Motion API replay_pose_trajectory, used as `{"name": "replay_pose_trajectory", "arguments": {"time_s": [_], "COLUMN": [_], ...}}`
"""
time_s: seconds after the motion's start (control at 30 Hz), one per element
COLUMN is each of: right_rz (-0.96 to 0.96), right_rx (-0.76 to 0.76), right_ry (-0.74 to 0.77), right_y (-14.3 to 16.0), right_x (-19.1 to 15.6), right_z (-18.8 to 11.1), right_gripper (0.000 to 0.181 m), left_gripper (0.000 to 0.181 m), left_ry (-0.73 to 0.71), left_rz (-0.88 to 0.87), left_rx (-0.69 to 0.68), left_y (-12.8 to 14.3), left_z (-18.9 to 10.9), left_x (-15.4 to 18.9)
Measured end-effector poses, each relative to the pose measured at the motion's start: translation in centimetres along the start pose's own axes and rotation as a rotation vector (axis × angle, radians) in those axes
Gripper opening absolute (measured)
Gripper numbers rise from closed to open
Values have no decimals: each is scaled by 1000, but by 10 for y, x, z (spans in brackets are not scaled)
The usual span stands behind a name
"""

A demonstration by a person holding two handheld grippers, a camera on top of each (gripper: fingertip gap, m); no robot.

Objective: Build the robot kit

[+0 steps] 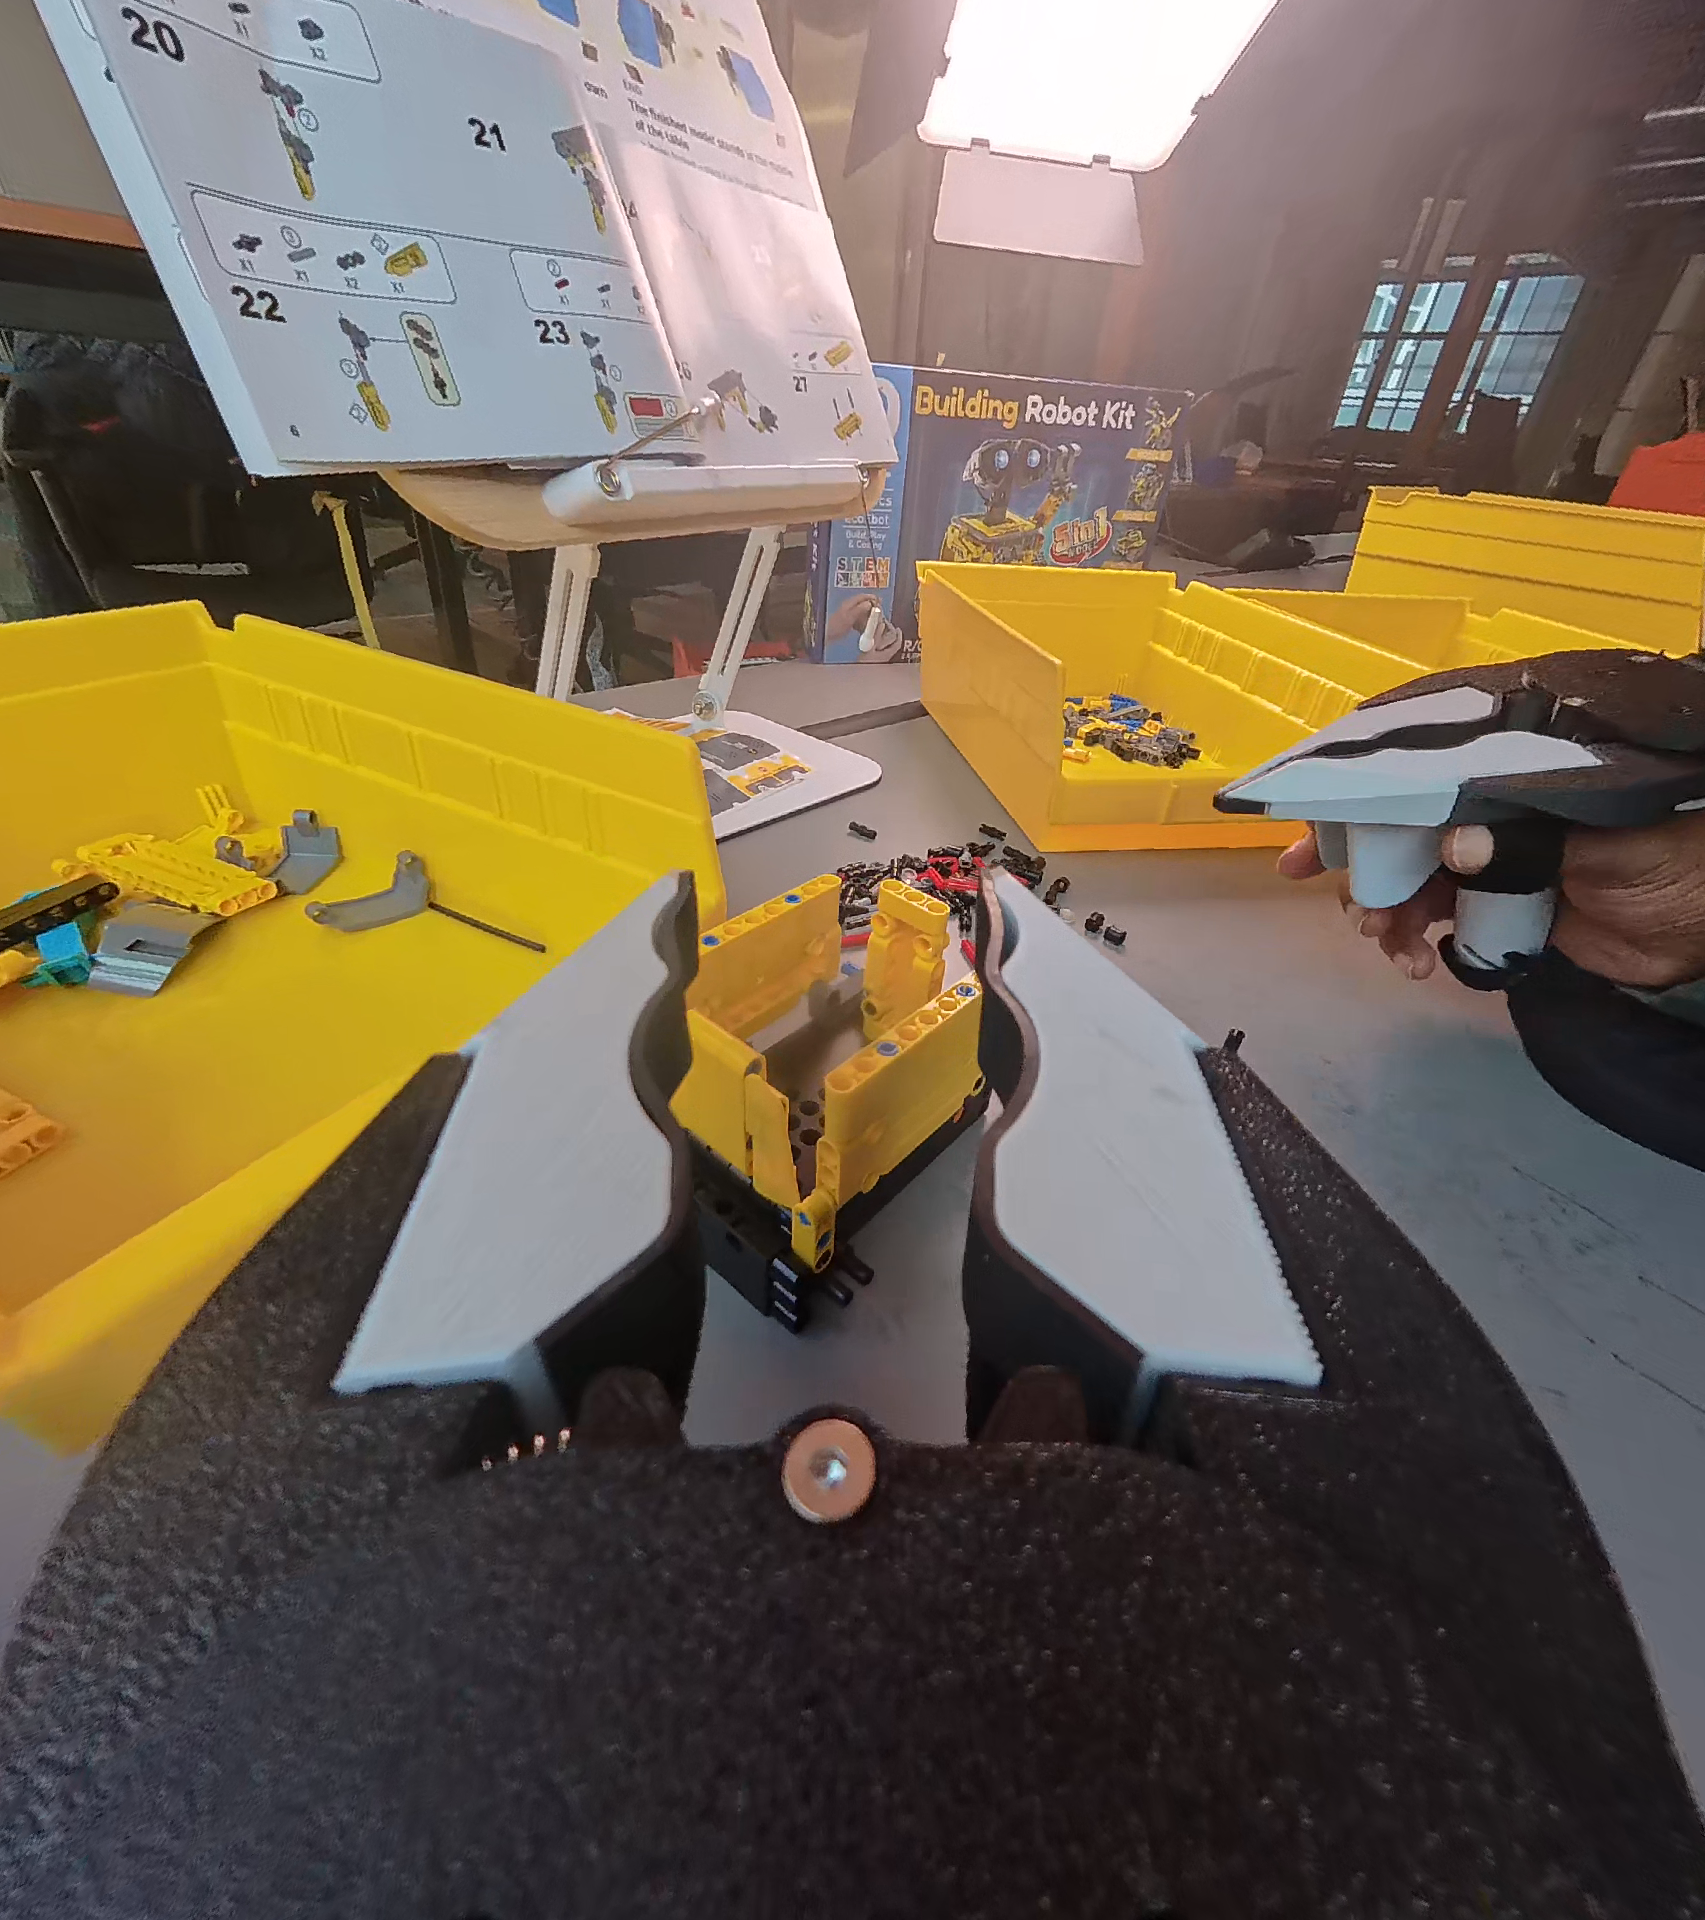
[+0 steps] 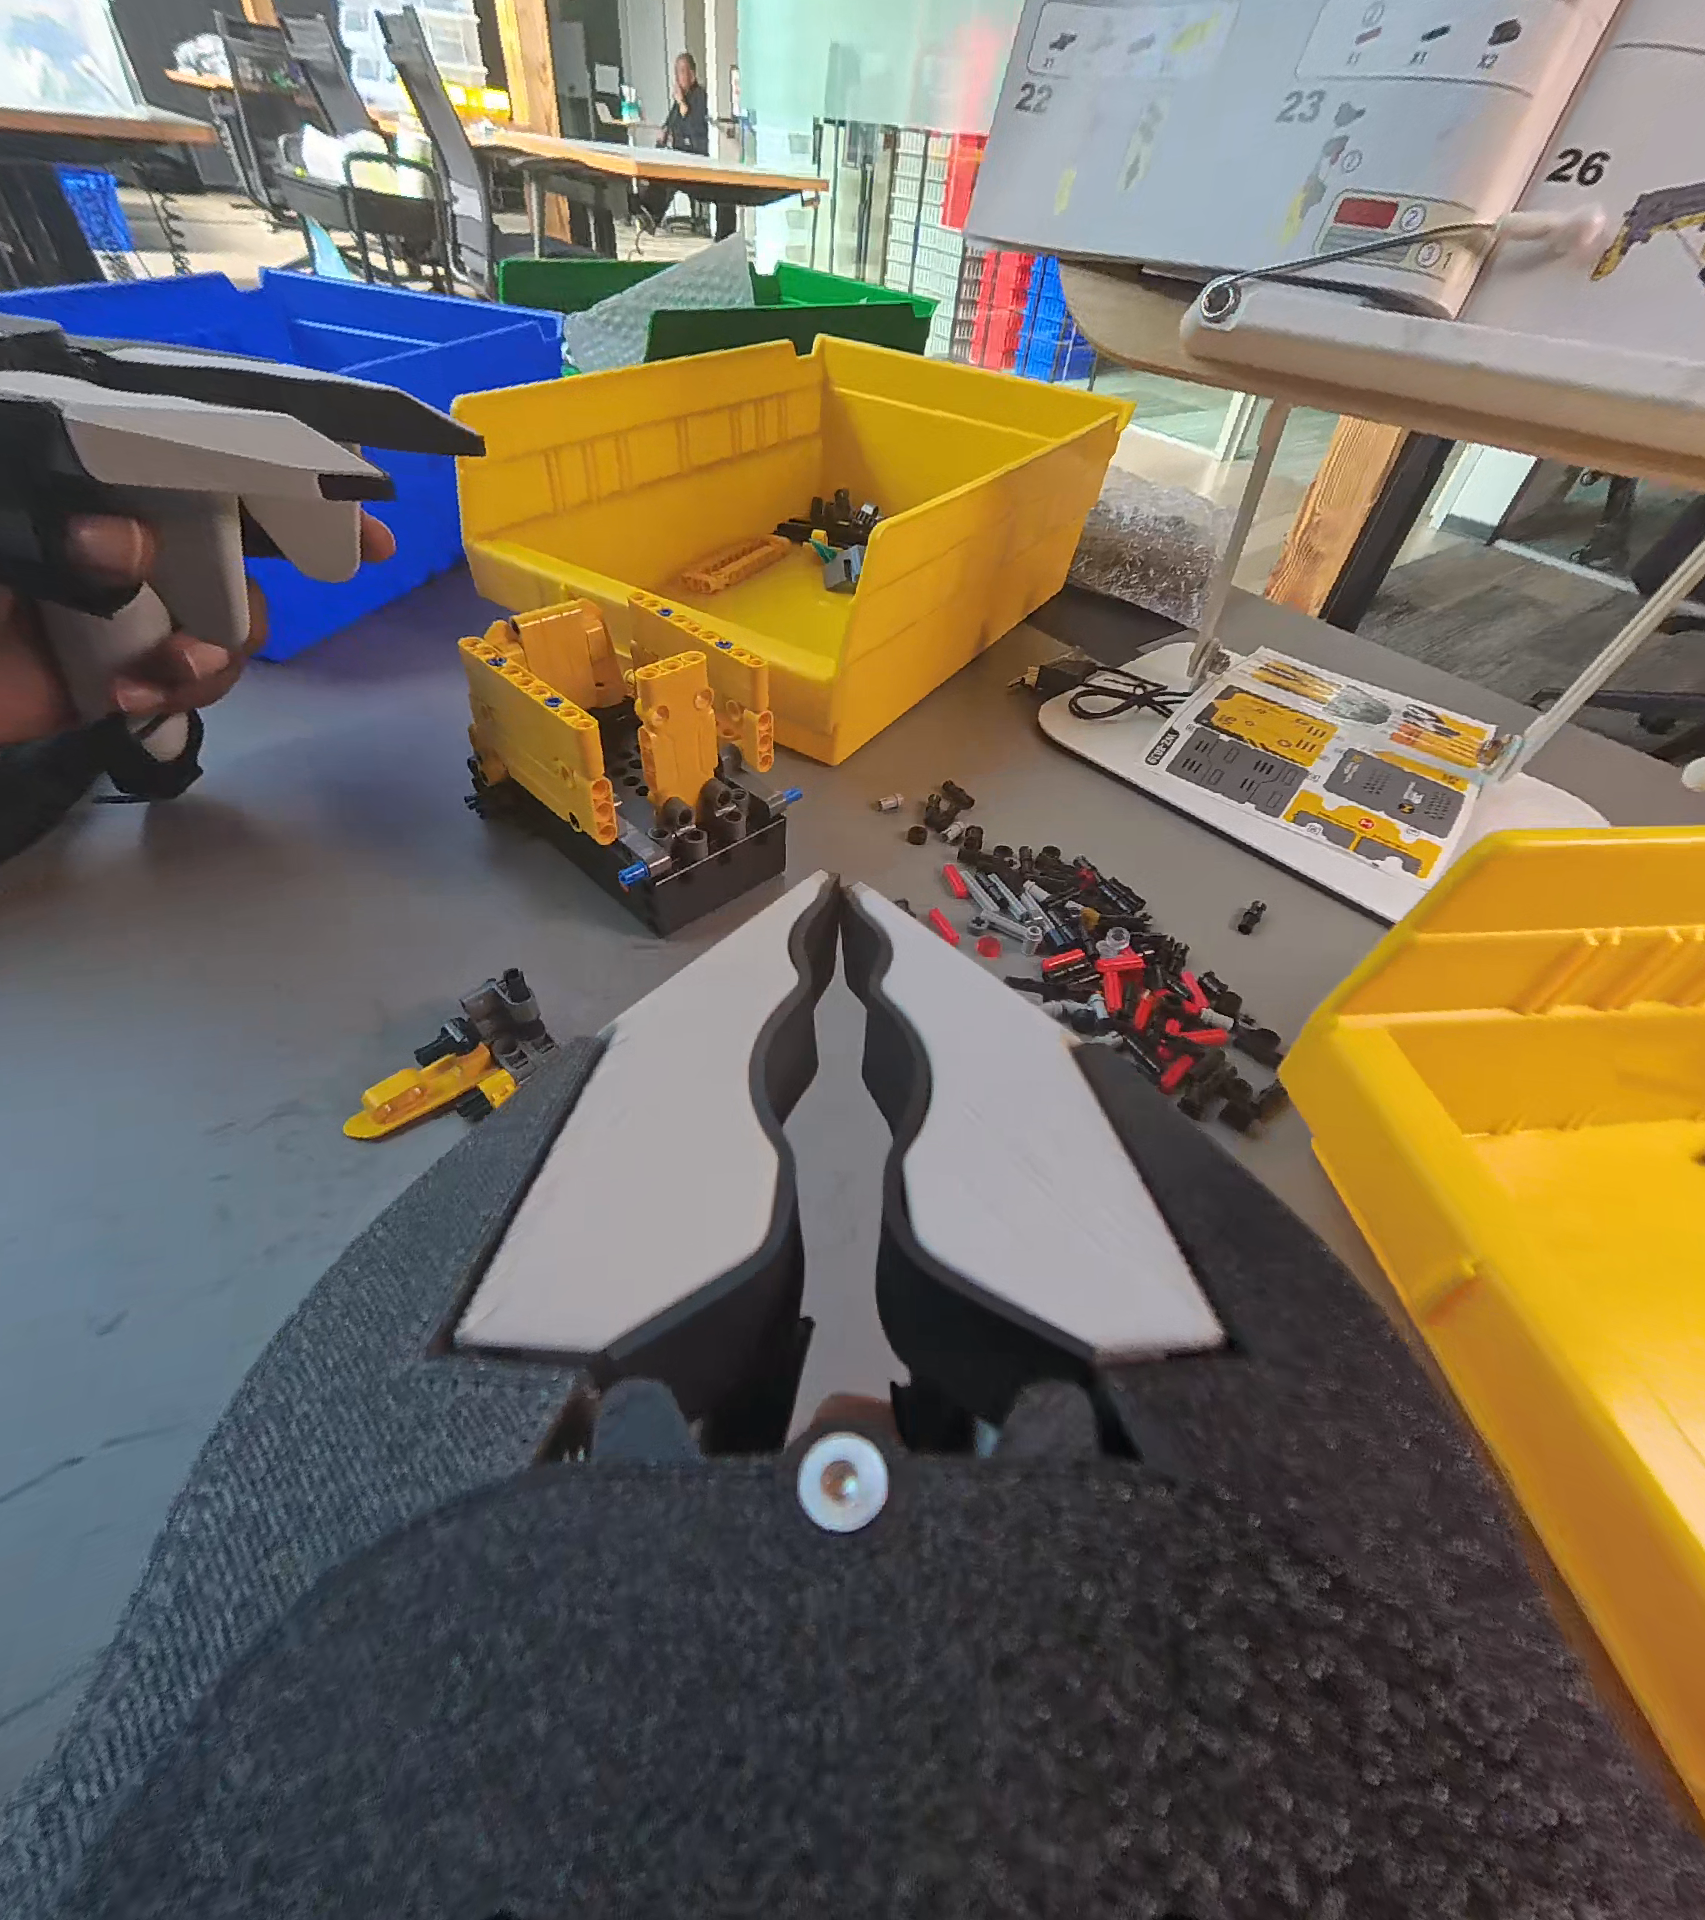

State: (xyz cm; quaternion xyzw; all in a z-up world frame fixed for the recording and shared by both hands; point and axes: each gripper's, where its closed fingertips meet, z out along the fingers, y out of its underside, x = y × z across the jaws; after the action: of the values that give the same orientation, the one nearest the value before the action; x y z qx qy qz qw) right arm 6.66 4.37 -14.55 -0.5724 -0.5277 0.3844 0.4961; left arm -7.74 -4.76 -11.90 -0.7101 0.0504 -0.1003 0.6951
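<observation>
The half-built yellow brick model [image 1: 832,1049] stands on the grey table [image 1: 1450,1299] on a black base, with yellow side panels up and two yellow blocks rising inside, its top open. The left gripper [image 1: 832,904] hangs over it with fingers spread wide, one to each side of the model — whether they touch its walls cannot be told; the right wrist view suggests they are above it. The right gripper [image 2: 840,883] is pressed together on nothing, tips pointing at the table just short of the model's base. Beside those tips lies a scatter of black and red pins [image 2: 1118,977], and a small yellow-and-black subassembly [image 2: 453,1060] lies apart on the table, unattached. Yellow bins [image 1: 308,727] of further parts flank the model — an instruction booklet [image 1: 432,229] on a stand rises behind.
</observation>
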Motion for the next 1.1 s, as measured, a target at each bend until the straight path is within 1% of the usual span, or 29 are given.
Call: {"name": "replay_pose_trajectory", "arguments": {"time_s": [0.1, 0.2, 0.3, 0.33, 0.4, 0.47, 0.5, 0.57, 0.67, 0.87, 0.93, 1.1], "right_rz": [35, 36, 43, 43, 41, 46, 45, 34, 14, 44, 45, 19], "right_rx": [-6, 13, 32, 42, 47, 32, 27, 38, 76, 97, 105, 107], "right_ry": [-3, 52, 43, 89, 138, 151, 152, 146, 153, 161, 160, 160], "right_y": [1, 2, 3, 2, 1, 4, 4, 3, -3, -5, -6, -7], "right_x": [3, 17, 18, 25, 32, 35, 35, 34, 33, 37, 37, 35], "right_z": [-3, -5, -5, -5, -6, -4, -3, -3, -5, -8, -9, -8], "right_gripper": [0, 0, 0, 6, 47, 74, 83, 82, 76, 71, 67, 64], "left_gripper": [52, 52, 53, 54, 56, 57, 58, 60, 61, 59, 61, 63], "left_ry": [9, 21, 26, 24, 23, 20, 16, 6, -10, -31, -43, -80], "left_rz": [-22, -43, -54, -52, -47, -38, -32, -25, -25, -55, -45, -13], "left_rx": [3, -7, -13, -15, -17, -19, -20, -23, -20, -27, -20, -22], "left_y": [0, 2, 3, 3, 3, 3, 3, 3, 2, 4, 3, 3], "left_z": [0, 0, 0, 0, 0, 0, 0, 0, 0, -1, -2, -2], "left_x": [1, 1, 2, 2, 2, 2, 2, 1, -3, -11, -14, -21]}}
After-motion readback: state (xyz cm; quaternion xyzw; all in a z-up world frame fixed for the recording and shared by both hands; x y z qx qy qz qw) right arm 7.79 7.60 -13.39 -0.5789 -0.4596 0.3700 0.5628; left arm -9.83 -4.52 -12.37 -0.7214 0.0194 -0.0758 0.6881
